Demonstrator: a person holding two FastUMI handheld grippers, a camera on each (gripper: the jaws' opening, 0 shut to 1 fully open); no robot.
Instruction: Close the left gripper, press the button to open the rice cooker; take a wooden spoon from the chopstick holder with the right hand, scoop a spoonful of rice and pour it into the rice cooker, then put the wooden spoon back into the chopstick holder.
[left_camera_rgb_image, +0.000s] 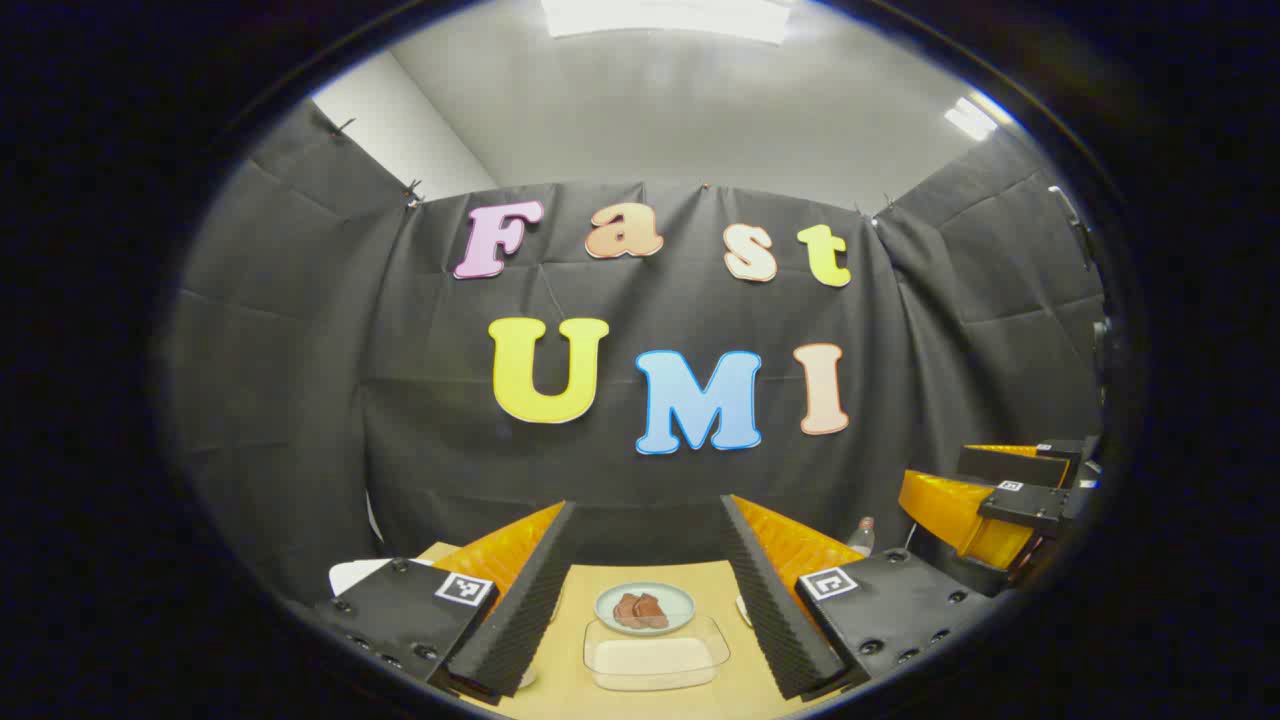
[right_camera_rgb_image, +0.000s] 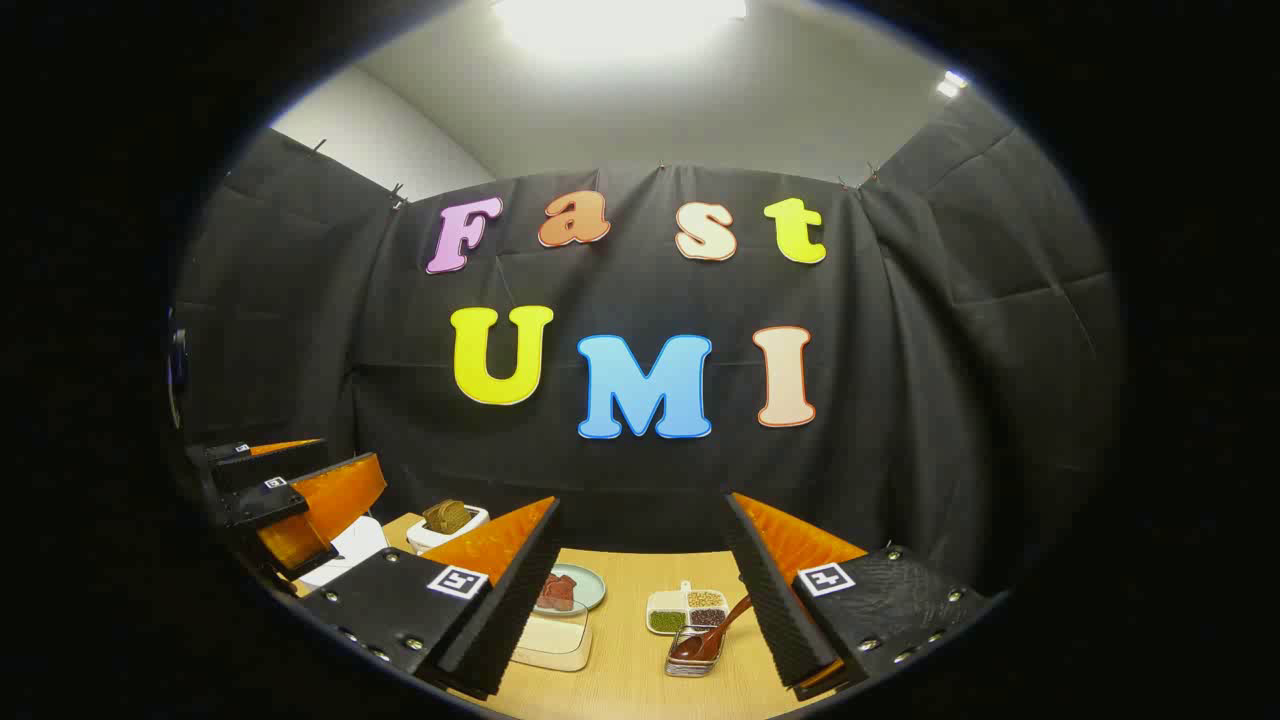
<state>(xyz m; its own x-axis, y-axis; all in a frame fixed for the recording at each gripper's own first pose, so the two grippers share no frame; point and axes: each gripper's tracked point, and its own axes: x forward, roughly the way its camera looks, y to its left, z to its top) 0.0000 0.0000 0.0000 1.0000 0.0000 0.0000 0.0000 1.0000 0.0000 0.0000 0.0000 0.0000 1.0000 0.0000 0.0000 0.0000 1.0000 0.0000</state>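
Observation:
My right gripper (right_camera_rgb_image: 642, 500) is held open above the wooden table (right_camera_rgb_image: 630, 680), nothing between its fingers. Just below it a dark wooden spoon (right_camera_rgb_image: 712, 632) leans in a small clear holder (right_camera_rgb_image: 690, 658). A clear box of white rice (right_camera_rgb_image: 552, 636) lies to the left of the holder. My left gripper (left_camera_rgb_image: 648, 505) is also open and empty, above the same rice box (left_camera_rgb_image: 655, 655). A white rounded appliance (right_camera_rgb_image: 345, 548), perhaps the rice cooker, sits at the far left behind the left gripper (right_camera_rgb_image: 290, 500), mostly hidden. In the left gripper view the right gripper (left_camera_rgb_image: 1000, 495) hovers at the right edge.
A pale plate with brown-red pieces (left_camera_rgb_image: 645, 607) stands behind the rice box. A white divided dish of beans (right_camera_rgb_image: 688, 608) is beside the spoon holder. A white container holding something brown (right_camera_rgb_image: 447, 520) sits at the back left. A small bottle (left_camera_rgb_image: 862, 535) stands at the back right.

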